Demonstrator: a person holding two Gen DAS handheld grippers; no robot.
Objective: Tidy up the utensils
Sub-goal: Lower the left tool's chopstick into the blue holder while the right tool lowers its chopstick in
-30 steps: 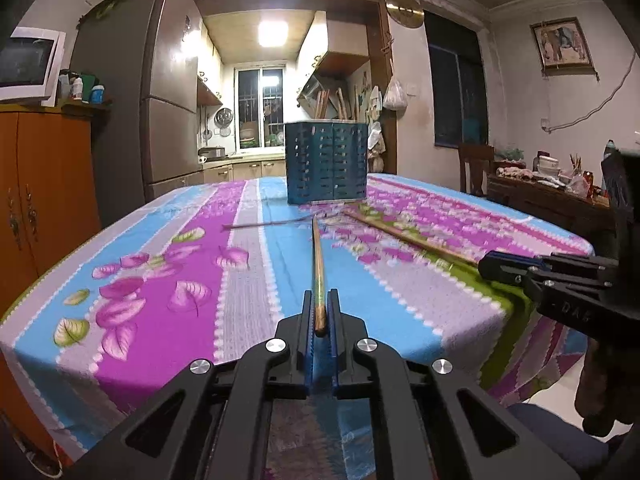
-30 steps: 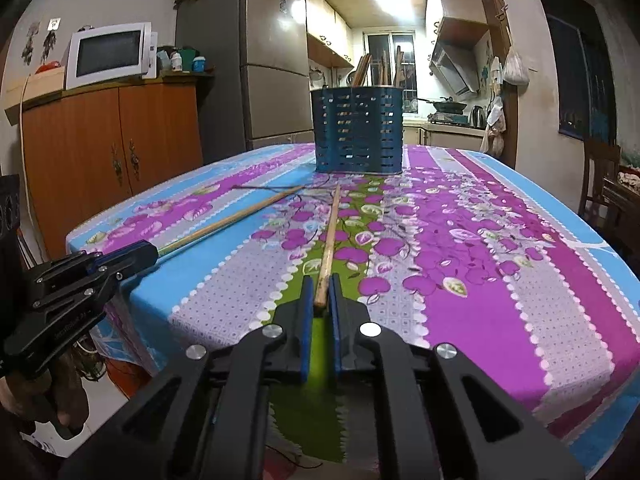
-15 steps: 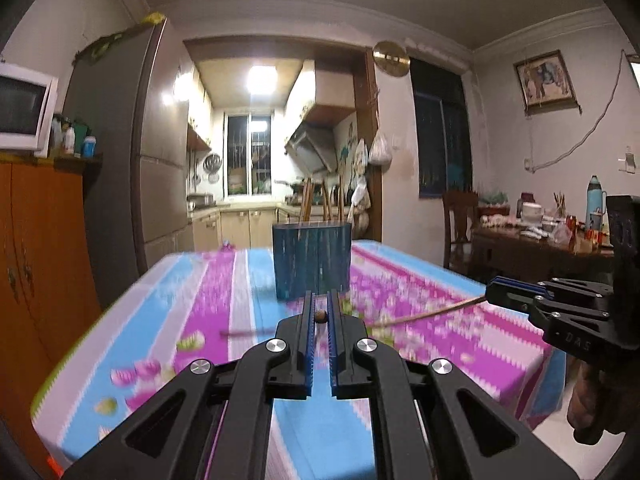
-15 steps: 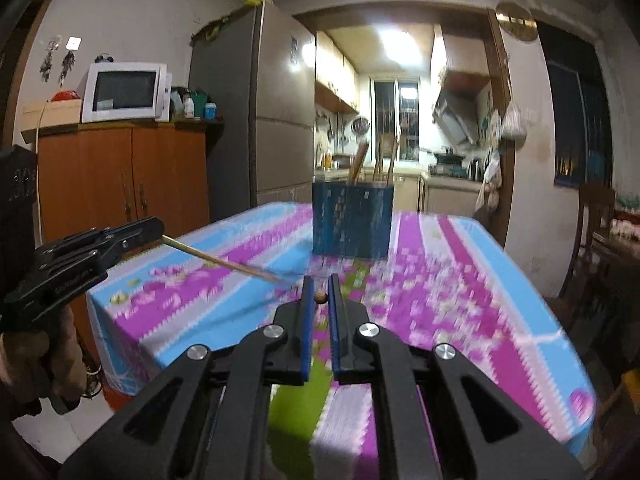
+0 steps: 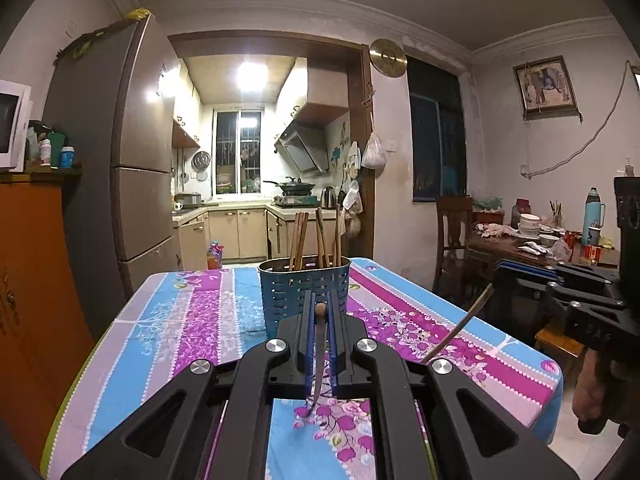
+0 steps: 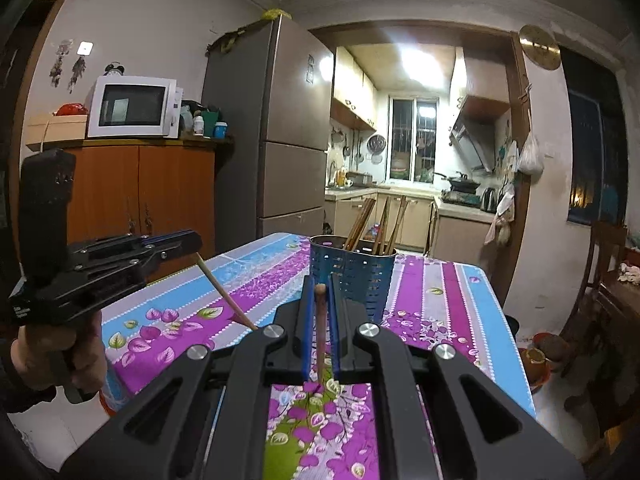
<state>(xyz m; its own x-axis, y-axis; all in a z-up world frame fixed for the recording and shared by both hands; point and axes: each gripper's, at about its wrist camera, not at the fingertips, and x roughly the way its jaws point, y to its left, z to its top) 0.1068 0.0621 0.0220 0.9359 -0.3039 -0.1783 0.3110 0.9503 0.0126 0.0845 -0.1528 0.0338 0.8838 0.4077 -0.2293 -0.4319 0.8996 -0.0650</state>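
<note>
A table (image 5: 188,332) under a striped cloth of blue, purple and grey with a flower print fills the lower part of both views. Behind it stand a tall grey fridge (image 6: 276,128), an orange cupboard (image 6: 160,192) with a white microwave (image 6: 132,106) on top, and an open doorway into a lit kitchen (image 5: 248,168). To the right in the left wrist view, a dark side table (image 5: 520,246) carries bowls and a blue flask.

Near the far end of the table sits a blue perforated holder (image 5: 304,292), upright, with several brown chopsticks (image 5: 318,238) standing in it and leaning slightly apart.

The left gripper (image 5: 319,320) is clamped on a single chopstick (image 5: 318,360), held above the cloth. Its long axis runs steeply down and back toward the camera, the blunt end up between the fingertips and the thin end low.

The right gripper (image 6: 320,300) is closed on a second chopstick (image 6: 321,328), tilted the same way: butt end up at the tips, shaft dropping below the fingers, clear of the table. Both sticks are in front of the holder, outside it.
</note>
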